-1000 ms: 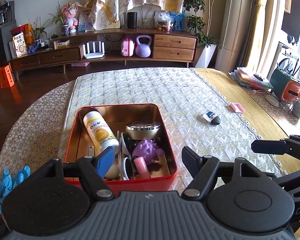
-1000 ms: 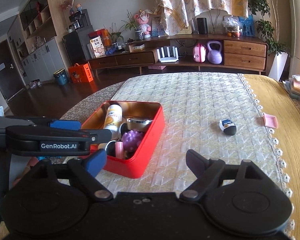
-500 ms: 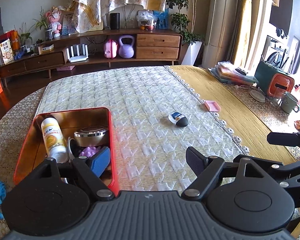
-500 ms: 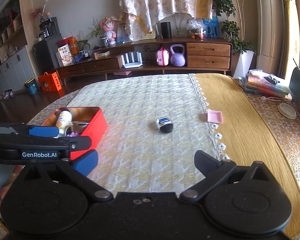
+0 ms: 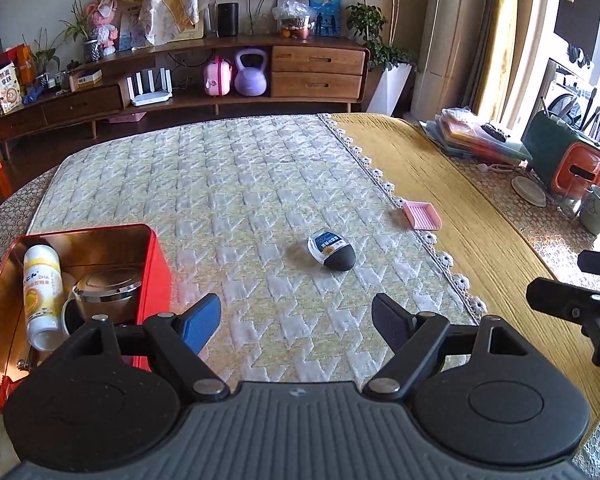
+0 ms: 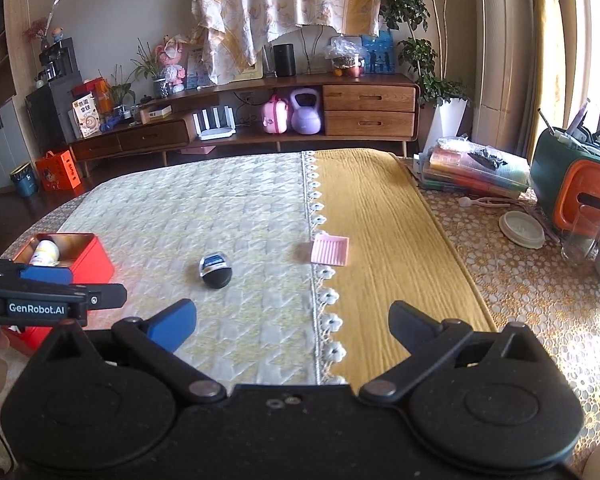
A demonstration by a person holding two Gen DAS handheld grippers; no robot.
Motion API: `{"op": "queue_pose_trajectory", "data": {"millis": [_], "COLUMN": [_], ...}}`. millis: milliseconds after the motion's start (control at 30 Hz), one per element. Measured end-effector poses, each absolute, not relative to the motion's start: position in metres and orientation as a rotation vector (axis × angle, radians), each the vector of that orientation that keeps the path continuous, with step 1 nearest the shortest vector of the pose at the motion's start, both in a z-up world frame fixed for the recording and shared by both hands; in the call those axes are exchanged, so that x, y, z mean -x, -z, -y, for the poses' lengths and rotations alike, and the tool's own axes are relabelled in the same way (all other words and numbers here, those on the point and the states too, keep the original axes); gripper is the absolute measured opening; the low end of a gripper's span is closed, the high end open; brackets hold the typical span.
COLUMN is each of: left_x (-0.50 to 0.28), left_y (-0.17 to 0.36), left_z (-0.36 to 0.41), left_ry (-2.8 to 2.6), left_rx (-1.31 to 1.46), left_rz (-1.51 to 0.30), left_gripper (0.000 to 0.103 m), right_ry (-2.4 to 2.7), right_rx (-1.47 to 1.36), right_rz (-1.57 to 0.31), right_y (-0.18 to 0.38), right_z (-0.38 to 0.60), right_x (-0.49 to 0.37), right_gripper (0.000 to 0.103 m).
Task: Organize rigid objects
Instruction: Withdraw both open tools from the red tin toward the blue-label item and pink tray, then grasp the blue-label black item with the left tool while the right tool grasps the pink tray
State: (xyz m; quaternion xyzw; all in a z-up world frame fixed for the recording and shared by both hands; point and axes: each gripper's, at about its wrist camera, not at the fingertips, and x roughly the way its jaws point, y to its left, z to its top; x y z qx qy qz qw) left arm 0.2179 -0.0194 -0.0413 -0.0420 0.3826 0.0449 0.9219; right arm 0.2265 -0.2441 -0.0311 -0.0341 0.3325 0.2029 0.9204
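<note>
Left gripper [image 5: 296, 318] with fingers [image 5: 199, 323] spread wide, nothing between them, having just been opening; hovering over the quilted cloth [image 5: 228, 184] on the surface. Right gripper [image 6: 292, 326] likewise wide apart and empty, jaws also just been opening, poised above the lace seam where the quilted cloth meets the yellow cloth [image 6: 380, 220]. Small egg-shaped bottle [image 5: 331, 249], black with a clear labelled end, lying on its side on the quilted cloth, apart from both grippers and ahead of the left one. Pink tray [image 5: 422, 215] lying just past the lace edge on the yellow cloth, near the bottle but not touching. Red tin [image 5: 158, 264] at the left, open, holding a white-and-yellow bottle [image 5: 40, 284] lying down and a metal cup [image 5: 108, 292] beside it. Mug [image 5: 598, 210] and orange-green container [image 5: 572, 160] far right.
</note>
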Motion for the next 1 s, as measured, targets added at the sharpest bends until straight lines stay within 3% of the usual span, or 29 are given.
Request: {"op": "queue_pose_trajectory", "data": {"millis": [667,1000], "left_x": [-0.312,-0.334], "left_y": [0.097,0.119], "left_z": [0.037,0.044], "left_ry": [-0.098,-0.138], "left_rx": [0.127,0.131], "left_rz": [-0.809,-0.817], "left_gripper": [0.083,0.083], "right_ry": [-0.41,-0.373], "right_rx": [0.109,0.067], "right_rz": [-0.769,-0.802], "right_y": [0.09,0.114], "right_z": [0.224,0.209], "right_x": [-0.345,-0.383], "right_gripper": [0.102,0.097]}}
